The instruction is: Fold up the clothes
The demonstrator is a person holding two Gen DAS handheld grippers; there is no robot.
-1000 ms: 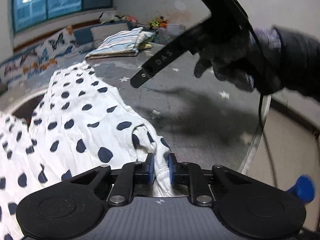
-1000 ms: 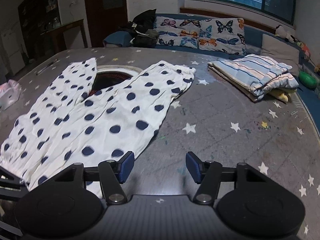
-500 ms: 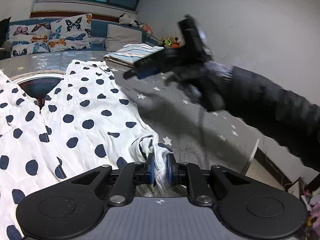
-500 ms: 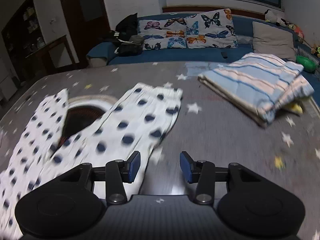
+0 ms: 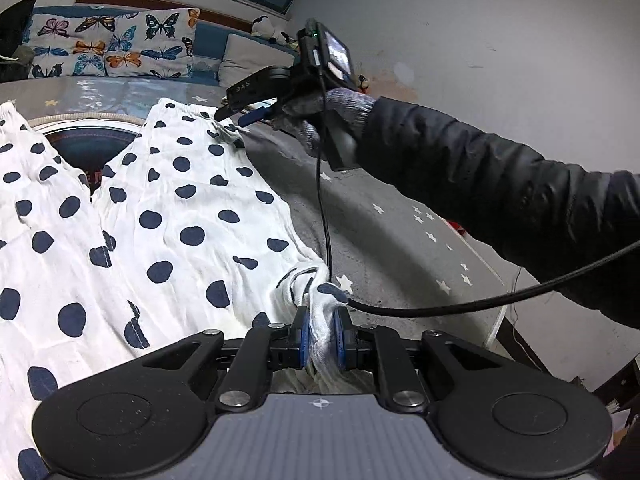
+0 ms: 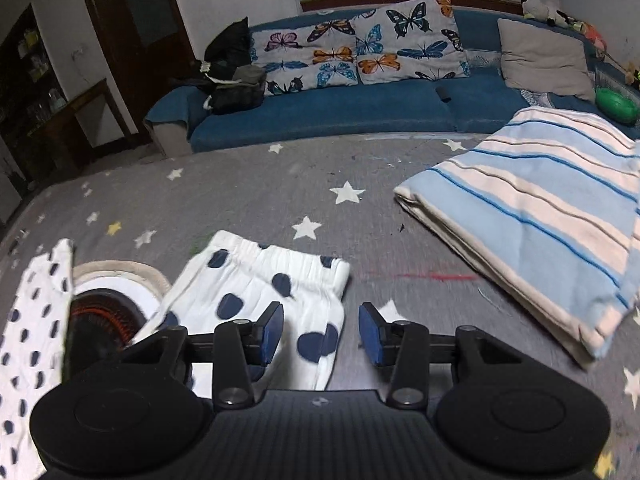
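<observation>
— Left wrist view: where are the polka-dot trousers?
— Spread flat on the grey star-print table. The left gripper has its fingers clamped on a bunched corner of them.
— And the right gripper?
— Its fingers have just been closing but stand apart, straddling the elastic-cuffed corner without pressing it. A striped folded blanket lies well apart.

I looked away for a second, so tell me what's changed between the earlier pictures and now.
The right gripper travelled across the table to the far cuff of the polka-dot pants; its jaws have just been closing around that corner, not yet pressing. The left gripper stays clamped on the near corner. The striped blanket hasn't moved.
</observation>
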